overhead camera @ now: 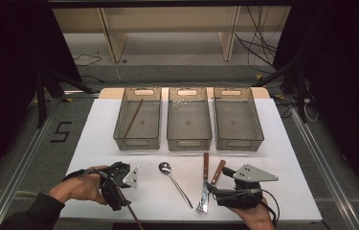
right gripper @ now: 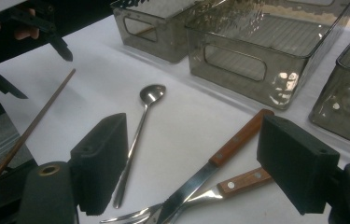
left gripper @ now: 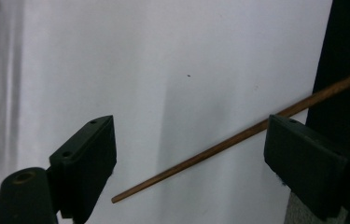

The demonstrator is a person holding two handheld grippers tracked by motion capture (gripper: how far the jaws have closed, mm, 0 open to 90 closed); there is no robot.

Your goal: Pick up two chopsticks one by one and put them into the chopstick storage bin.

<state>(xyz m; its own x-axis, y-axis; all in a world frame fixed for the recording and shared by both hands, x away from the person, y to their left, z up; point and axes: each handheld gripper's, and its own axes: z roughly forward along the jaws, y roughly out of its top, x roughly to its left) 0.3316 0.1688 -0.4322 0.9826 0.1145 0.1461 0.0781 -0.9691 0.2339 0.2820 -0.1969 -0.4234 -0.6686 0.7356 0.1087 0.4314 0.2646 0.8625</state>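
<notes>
My left gripper (overhead camera: 118, 199) hangs over the near left corner of the white table (overhead camera: 282, 163), jaws open. A thin brown chopstick (left gripper: 200, 156) lies slanted on the table between the jaws, and its far end reaches past the table edge. Neither pad presses on it. Another chopstick (overhead camera: 133, 117) leans inside the left bin (overhead camera: 136, 143). My right gripper (overhead camera: 214, 188) is open at the near right, its jaws (right gripper: 193, 158) straddling a wooden-handled knife (right gripper: 219, 156) and a fork (right gripper: 238, 183) that cross each other. A metal spoon (overhead camera: 174, 182) lies between the two grippers.
Three clear grey bins stand in a row at the back of the table; the middle bin (overhead camera: 189, 143) and the right bin (overhead camera: 239, 143) hold nothing that I can see. Dark floor with metal rails surrounds the table. Wooden shelving and cables are behind it.
</notes>
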